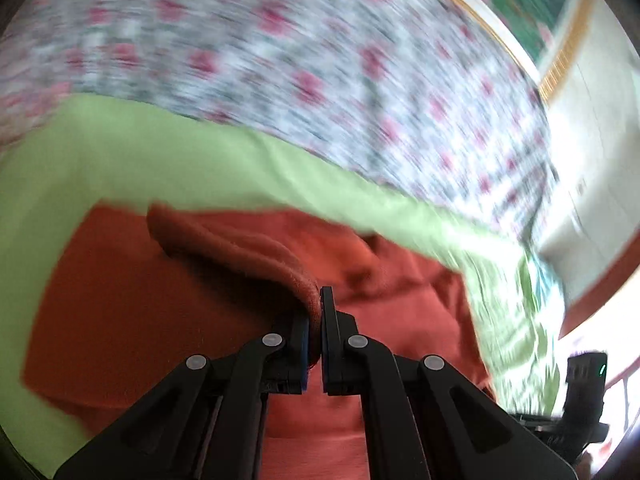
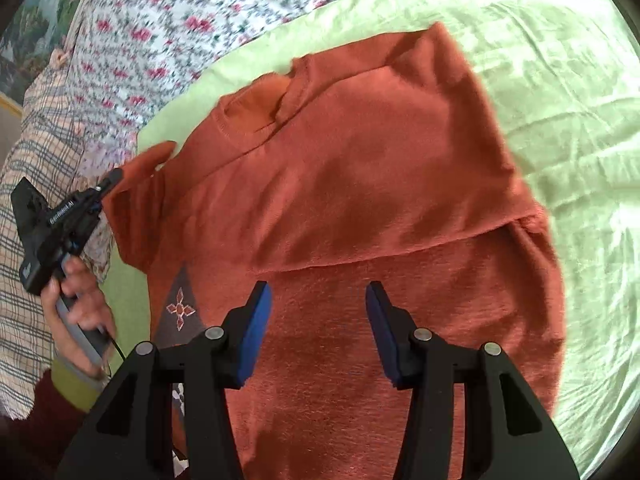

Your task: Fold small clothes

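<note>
While the left gripper (image 1: pixel 321 322) clamps a sleeve of the orange shirt (image 2: pixel 340 184) at centre frame on the green sheet (image 2: pixel 560 100), the right gripper (image 2: pixel 319 312) hovers released, so a tug could undo the fold.

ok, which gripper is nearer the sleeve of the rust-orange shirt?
Left. The left gripper is shut on the sleeve of the rust-orange knit shirt, pinching its edge. The right gripper is open, hovering above the shirt's lower body, apart from the sleeve.
</note>
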Tool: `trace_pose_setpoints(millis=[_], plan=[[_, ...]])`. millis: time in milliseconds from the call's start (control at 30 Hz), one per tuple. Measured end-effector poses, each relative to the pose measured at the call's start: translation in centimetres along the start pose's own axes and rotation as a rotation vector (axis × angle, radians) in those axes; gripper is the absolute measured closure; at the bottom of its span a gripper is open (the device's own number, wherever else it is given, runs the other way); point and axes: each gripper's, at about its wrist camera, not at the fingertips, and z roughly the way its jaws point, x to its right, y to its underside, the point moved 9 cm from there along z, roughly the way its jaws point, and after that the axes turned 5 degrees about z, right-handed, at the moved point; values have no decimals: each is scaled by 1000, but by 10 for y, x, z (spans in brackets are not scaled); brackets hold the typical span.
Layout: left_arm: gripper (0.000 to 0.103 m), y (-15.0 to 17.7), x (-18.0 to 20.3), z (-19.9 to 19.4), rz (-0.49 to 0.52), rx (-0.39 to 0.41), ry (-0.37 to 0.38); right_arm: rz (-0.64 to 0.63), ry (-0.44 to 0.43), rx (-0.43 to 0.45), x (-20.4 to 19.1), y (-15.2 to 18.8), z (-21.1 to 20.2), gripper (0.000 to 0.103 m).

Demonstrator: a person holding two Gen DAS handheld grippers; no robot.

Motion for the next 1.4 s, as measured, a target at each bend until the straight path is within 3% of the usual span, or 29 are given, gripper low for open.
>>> trace_pose_setpoints(millis=[167,367,433,567,733,900,967,1067,1233,1267,1300,1367,1400], plan=[[101,39,64,56,140,-108,8,55,16,32,30,-3,-15,52],[99,74,79,100,183,-228,0,110,40,58,62,-7,-28,52],[93,82,77,99,173,-253,10,112,46,65,65,-9,-29,52],[64,96,64,76,169,-273,7,80,46,70,54,-16,-23,52],[57,115,26,17,158,-251,-58,-29,27,61,11,-22,-2,52],[57,129,-52,-30,77,-244,-234,-246,36,53,-54,-21,32,50],[57,134,-89,-41,35,-258,-327,-368,59,58,-83,-20,50,45],[57,136,-127,-52,-13,-259,-401,-511,110,69,-112,-22,78,45],[56,132,-166,-52,-72,-259,-496,-568,208,48,-120,-37,120,45],[56,129,-170,-51,-96,-251,-495,-554,238,37,-116,-43,130,48],[55,126,-173,-50,-112,-245,-496,-541,253,34,-113,-46,133,68],[55,121,-177,-47,-116,-238,-516,-487,247,25,-107,-56,134,94],[56,119,-178,-47,-115,-236,-523,-458,231,36,-106,-61,129,95]])
